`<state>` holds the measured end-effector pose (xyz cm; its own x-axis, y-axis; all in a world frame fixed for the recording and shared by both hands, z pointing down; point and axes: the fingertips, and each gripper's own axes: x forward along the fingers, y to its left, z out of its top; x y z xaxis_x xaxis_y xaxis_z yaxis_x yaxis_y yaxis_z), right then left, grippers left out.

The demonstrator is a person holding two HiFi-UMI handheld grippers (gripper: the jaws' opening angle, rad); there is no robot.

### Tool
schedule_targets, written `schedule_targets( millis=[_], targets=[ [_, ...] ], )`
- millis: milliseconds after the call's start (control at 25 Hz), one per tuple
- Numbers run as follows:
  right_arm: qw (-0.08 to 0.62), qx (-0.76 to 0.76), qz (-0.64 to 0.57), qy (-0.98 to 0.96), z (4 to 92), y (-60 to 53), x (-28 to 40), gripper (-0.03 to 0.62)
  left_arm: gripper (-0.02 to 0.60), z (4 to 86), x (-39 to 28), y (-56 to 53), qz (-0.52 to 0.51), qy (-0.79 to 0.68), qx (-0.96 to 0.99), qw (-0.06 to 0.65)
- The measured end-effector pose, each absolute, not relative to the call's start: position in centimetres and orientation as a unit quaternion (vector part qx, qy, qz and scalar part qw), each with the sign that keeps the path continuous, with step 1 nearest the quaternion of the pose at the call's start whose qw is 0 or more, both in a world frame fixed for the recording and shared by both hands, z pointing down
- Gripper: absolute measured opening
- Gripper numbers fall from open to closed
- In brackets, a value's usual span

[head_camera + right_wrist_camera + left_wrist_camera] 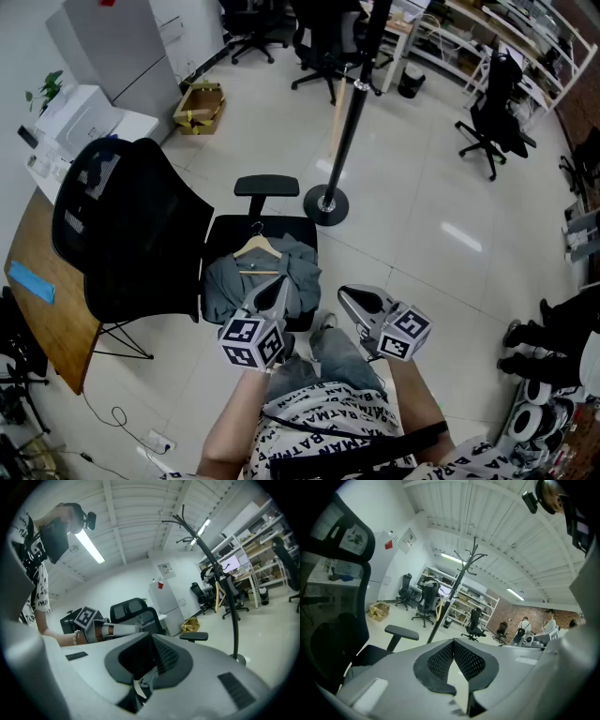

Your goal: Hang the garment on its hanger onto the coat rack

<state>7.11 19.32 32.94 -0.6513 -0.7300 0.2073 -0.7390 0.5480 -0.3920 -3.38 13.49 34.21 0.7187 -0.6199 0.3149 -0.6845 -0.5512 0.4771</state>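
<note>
A grey garment (223, 281) on a wooden hanger (258, 248) lies on the seat of a black office chair (122, 225). The black coat rack (352, 103) stands beyond it on a round base (325, 203); its hooked top shows in the left gripper view (457, 585) and the right gripper view (218, 571). My left gripper (279, 285) hovers over the garment's near edge, jaws shut and empty (453, 643). My right gripper (347, 294) is to its right, above the floor, also shut with nothing held (152, 639).
The chair's armrest (266, 186) lies between the seat and the rack base. A wooden desk (42, 281) and a printer (80, 112) are at the left, with a cardboard box (199, 105) behind. More office chairs (492, 112) and shelves stand at the back.
</note>
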Motion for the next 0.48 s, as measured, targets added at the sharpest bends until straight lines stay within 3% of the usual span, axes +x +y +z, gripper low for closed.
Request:
schedule_targets(
  millis=[160, 240, 480],
  targets=[
    [0.045, 0.382, 0.262, -0.885, 40.4, 14.7, 7.1, 0.041, -0.012, 38.4, -3.6, 9.5, 0.071, -0.392, 0.865, 0.304],
    [0.071, 0.355, 0.287, -0.887, 44.5, 12.6, 6.8, 0.113, -0.012, 40.5, -3.7, 8.2, 0.081, -0.404, 0.855, 0.316],
    [0.133, 0.283, 0.321, -0.894, 56.5, 4.7, 4.5, 0.115, -0.012, 46.9, -3.4, 4.3, 0.095, -0.432, 0.830, 0.339]
  ],
)
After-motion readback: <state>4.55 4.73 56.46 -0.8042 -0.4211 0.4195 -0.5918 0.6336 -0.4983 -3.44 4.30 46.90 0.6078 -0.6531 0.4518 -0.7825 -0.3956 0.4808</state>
